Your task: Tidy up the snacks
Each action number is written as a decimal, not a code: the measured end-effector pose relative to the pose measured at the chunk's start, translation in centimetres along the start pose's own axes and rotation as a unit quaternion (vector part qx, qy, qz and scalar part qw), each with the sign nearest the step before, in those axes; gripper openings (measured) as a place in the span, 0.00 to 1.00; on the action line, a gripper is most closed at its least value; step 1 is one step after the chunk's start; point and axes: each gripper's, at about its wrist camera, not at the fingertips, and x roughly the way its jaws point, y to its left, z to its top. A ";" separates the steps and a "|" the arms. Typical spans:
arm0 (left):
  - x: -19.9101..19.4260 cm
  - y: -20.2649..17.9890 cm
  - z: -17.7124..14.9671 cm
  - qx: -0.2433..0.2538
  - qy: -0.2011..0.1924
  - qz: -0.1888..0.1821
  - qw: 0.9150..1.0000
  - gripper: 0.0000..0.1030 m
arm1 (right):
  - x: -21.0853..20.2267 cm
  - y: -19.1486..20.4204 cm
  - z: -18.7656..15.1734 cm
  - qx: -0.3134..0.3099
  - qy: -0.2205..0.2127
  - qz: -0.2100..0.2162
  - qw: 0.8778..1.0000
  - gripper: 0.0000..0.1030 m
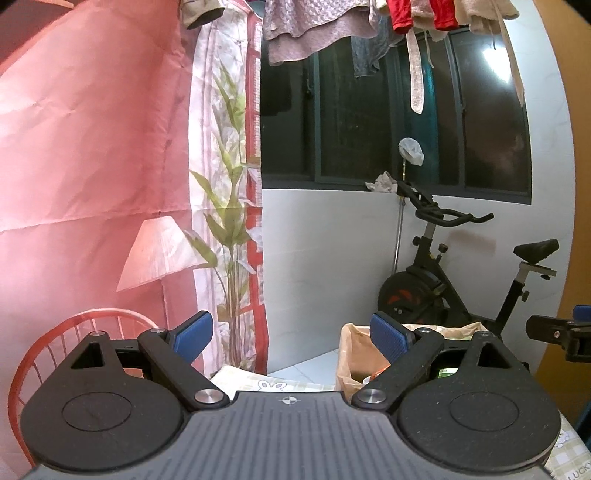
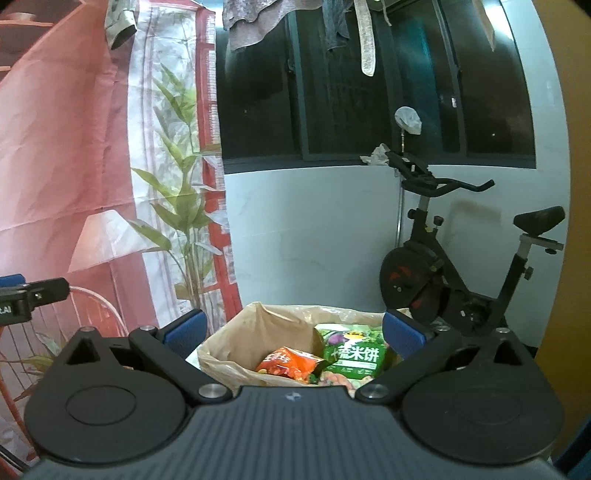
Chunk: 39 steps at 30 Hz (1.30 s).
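Right wrist view alone shows snack packets [image 2: 351,354] inside bag [image 2: 236,339]; both hand-held grippers [image 1: 291,336] [image 2: 291,332] spread, empty.

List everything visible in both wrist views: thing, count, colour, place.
plastic bag: one, tan, open, ahead of the right gripper
orange snack packet: one, inside the bag
green snack packet: one, inside the bag, right of the orange one
exercise bike: one, black, right, by the white wall
printed backdrop: one, pink, left
hanging laundry: several pieces, mixed colours, overhead
left gripper: open, empty, blue pads
right gripper: open, empty, over the bag
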 end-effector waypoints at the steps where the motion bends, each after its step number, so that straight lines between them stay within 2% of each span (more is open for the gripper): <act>1: -0.1 0.0 0.0 0.000 0.001 0.001 1.000 0.91 | -0.1 -0.1 0.0 0.000 0.000 -0.002 1.000 1.00; 39: 1.2 0.4 -0.3 -0.013 0.035 0.009 0.999 0.91 | 0.3 -0.7 -0.1 -0.009 0.004 -0.017 1.000 1.00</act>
